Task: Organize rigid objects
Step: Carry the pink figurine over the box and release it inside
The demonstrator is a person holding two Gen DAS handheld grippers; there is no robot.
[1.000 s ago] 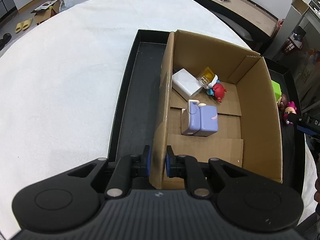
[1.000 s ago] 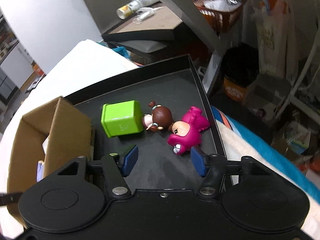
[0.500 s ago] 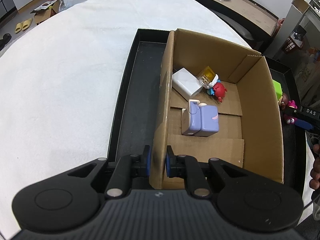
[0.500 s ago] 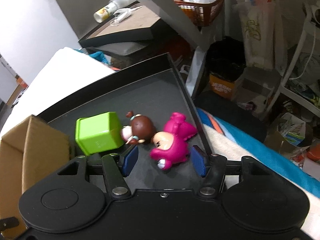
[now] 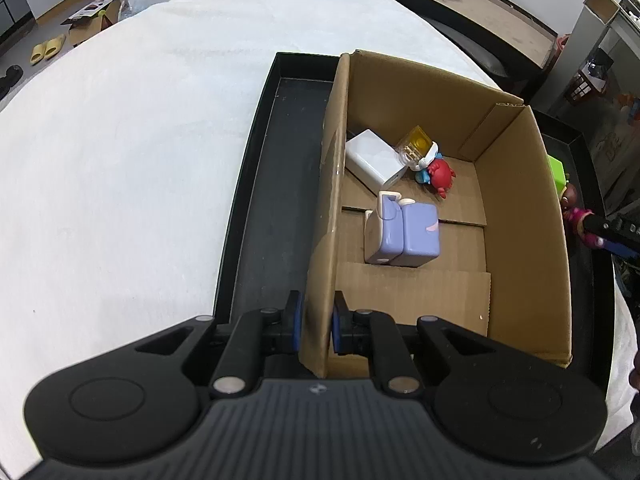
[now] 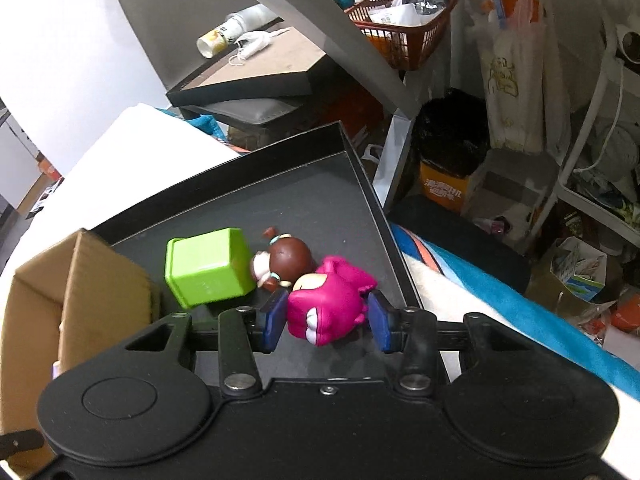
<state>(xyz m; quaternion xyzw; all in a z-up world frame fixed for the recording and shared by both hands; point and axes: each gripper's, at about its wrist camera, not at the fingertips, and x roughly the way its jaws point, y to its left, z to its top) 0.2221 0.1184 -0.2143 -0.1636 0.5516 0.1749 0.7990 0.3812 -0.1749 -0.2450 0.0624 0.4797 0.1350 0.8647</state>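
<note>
- Closing around the pink figure (image 6: 326,312), the right gripper (image 6: 326,322) has its two blue pads on either side of the toy; the left pad sits against its side, while a thin gap shows at the right pad, so the grip is not yet firm.
- The pink figure lies on the floor of the black tray (image 6: 360,184), near the tray's right rim, directly between the fingertips.
- Just beyond it, touching it, lies a brown-headed figure (image 6: 286,258), and that one rests against a green cube (image 6: 208,272) farther left.
- The left gripper (image 5: 316,328) is clamped almost fully together on the near end of the left wall of the cardboard box (image 5: 332,184), one pad inside and one outside.
- The box stands in the same black tray, well left of the pink figure.
- Inside the box lie a lavender block toy (image 5: 402,236), a white block (image 5: 372,158), a yellow clear cube (image 5: 416,146) and a red-and-blue figure (image 5: 438,172).
</note>
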